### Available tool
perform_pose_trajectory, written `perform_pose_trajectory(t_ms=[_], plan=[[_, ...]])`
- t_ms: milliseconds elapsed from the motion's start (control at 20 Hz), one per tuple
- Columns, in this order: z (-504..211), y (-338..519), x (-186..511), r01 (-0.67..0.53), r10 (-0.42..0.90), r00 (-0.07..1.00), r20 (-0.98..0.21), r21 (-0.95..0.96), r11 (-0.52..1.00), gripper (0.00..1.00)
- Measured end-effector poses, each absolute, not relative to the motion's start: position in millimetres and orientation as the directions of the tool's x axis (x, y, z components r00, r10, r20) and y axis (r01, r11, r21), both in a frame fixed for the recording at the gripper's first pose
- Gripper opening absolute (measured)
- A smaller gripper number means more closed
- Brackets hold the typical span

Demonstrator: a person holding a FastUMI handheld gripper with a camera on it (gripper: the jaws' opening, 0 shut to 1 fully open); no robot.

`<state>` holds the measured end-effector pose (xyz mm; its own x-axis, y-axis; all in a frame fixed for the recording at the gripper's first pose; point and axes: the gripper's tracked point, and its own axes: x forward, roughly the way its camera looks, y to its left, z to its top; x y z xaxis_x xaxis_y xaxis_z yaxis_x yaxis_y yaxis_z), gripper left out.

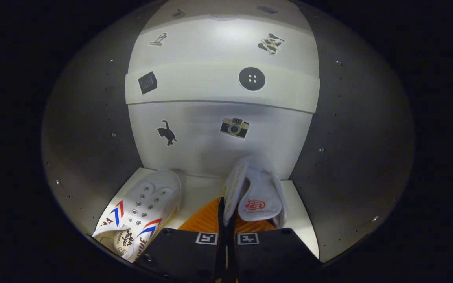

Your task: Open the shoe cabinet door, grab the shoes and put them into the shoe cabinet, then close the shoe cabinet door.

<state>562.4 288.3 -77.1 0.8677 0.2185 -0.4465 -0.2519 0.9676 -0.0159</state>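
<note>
Gripper view
Gripper [226, 236]: fingers pressed together, clamped on the second sneaker's [256, 192] side wall, low centre, inside the shoe cabinet [92, 129]
First sneaker [144, 210]: lower left, on the white shelf [203, 192]
Risk: held shoe looks tilted; letting go may topple it or nudge its mate
Room: grey side walls, stickered white back panel [210, 133]

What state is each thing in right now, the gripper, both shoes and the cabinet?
gripper: fingers closed together, pinching the edge of the second shoe.
second shoe: held at its collar, inside the cabinet, toe toward the back wall.
first shoe: lying on the cabinet floor beside the gripper, free of the fingers.
shoe cabinet: open, its interior and shelf in view.
</note>
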Motion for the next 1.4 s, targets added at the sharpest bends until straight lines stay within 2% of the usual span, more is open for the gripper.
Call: perform_pose_trajectory(t_ms=[200, 300, 450, 750, 950, 1100, 1400], plan=[[-85, 284, 555, -0.266, 0.204, 0.860, -0.468, -0.070, 0.961, 0.16], [-73, 287, 542, -0.276, 0.223, 0.866, -0.448, -0.057, 0.959, 0.34], [-56, 284, 512, -0.284, 0.247, 0.872, -0.423, -0.024, 0.959, 0.70], [-3, 265, 424, -0.275, 0.264, 0.920, -0.289, 0.004, 0.961, 0.99], [35, 253, 334, -0.306, 0.306, 0.938, -0.163, 0.026, 0.952, 0.99], [47, 252, 250, -0.373, 0.377, 0.921, -0.097, 0.058, 0.926, 0.99], [47, 231, 109, -0.464, 0.469, 0.880, -0.073, 0.068, 0.883, 0.99]])
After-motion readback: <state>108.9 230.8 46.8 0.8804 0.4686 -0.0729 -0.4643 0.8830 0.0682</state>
